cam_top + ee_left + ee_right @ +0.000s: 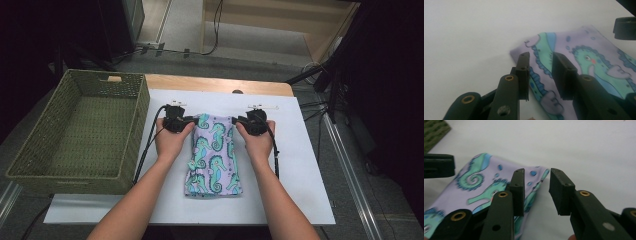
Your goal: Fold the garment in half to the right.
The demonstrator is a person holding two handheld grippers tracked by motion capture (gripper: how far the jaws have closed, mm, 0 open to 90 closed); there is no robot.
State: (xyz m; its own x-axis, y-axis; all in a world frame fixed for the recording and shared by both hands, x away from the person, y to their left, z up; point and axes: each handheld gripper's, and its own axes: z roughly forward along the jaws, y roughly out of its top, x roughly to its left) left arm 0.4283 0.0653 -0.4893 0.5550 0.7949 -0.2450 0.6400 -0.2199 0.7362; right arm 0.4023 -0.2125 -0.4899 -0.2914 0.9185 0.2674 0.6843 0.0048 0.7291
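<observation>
A folded lilac cloth [214,155] printed with teal seahorses lies flat on the white table top [300,165], long side running away from me. My left gripper [191,121] sits at the cloth's far left corner. Its jaws stand apart over the cloth [594,57], and the gripper [540,56] clamps nothing. My right gripper [240,121] is at the far right corner. In its own view the gripper [537,172] is open above the corner of the cloth [474,185] and bare table. Each gripper view also catches the other gripper's black tip at its edge.
A large green woven basket [75,177] stands at the table's left, close to my left forearm. A wooden strip [215,84] runs along the far edge. Cables trail from both grippers beside the forearms. Dark stands and floor cables lie beyond the right side.
</observation>
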